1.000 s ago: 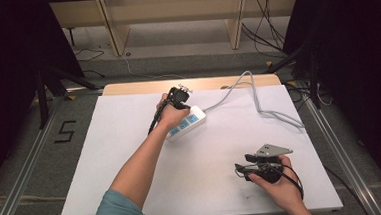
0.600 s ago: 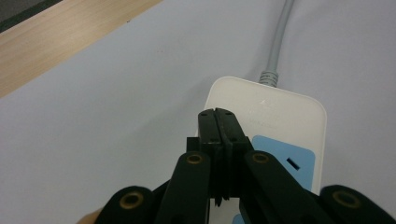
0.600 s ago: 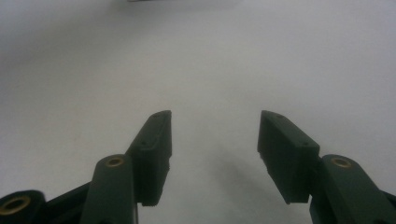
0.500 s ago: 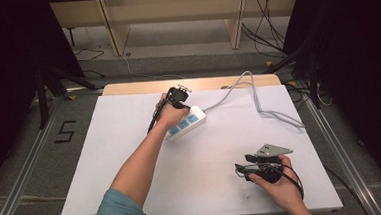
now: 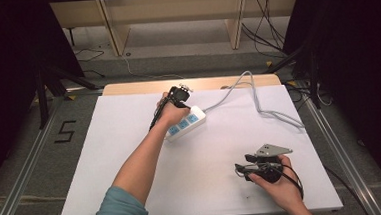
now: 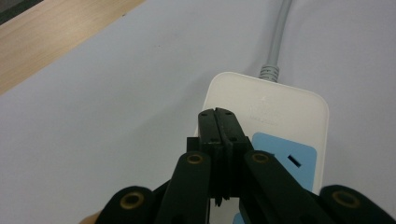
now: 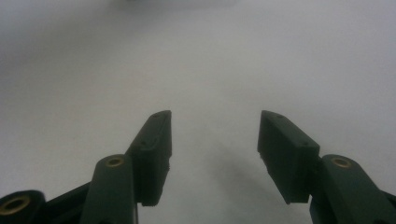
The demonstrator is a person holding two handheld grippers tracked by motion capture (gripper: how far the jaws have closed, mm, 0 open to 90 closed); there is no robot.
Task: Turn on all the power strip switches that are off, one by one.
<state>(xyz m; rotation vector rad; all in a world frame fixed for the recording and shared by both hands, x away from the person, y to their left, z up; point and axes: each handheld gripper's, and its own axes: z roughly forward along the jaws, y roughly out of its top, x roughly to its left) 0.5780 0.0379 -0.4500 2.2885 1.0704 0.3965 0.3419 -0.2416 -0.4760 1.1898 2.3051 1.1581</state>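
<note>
Work looks barely begun. Left gripper (image 6: pixel 218 116) has its jaws pressed tight together (nothing between them), tips over the power strip (image 5: pixel 185 123) near the table's (image 5: pixel 108 192) far edge. Right gripper (image 7: pixel 214 135) waits wide apart, holding nothing, well away.

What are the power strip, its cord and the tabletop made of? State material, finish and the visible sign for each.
Power strip: probably hard plastic, smooth white shell with rounded corners and blue socket faces.
Cord: likely rubbery sheathing, matte grey, lying in loose bends.
Table: a matte white surface, material unclear; a pale, wood-look strip shows along the far edge.
</note>
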